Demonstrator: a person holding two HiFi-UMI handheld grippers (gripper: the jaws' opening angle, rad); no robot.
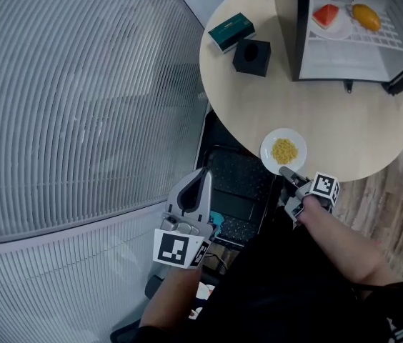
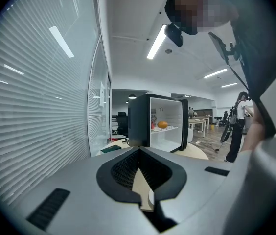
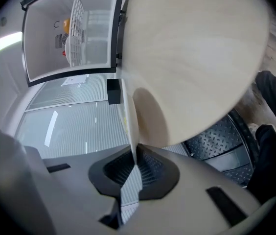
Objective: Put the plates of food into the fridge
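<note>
At the bottom of the head view, the person's two forearms reach forward, each carrying a gripper with a marker cube. The left gripper (image 1: 203,174) hangs off the table at lower centre, beside the ribbed glass wall (image 1: 80,106) that fills the left of the frame; in its own view the left gripper (image 2: 139,153) shows jaws brought together with nothing between them. Just right of centre, the right gripper (image 1: 287,174) meets the near rim of a white plate (image 1: 267,152) that carries a small heap of yellow food (image 1: 285,151). The right gripper view shows the plate edge-on, its thin white rim (image 3: 129,116) running down into the right gripper (image 3: 134,155), whose jaws are clamped on it. The plate sits at the near edge of the round pale wooden table (image 1: 344,120), well apart from everything else on it. A dark perforated surface (image 1: 237,184) shows below the table's edge, between the two grippers. Farther across the tabletop, toward the upper centre of the frame, a green box (image 1: 231,31) lies just beside a black block (image 1: 251,56). At the upper right stands the small black fridge (image 1: 287,27), open, its white interior facing the person. On its wire shelf rest a second plate (image 1: 339,28) with a red piece of food (image 1: 325,14) and, near it, an orange-yellow item (image 1: 366,16). The open fridge (image 2: 165,124) also appears in the middle distance of the left gripper view.
</note>
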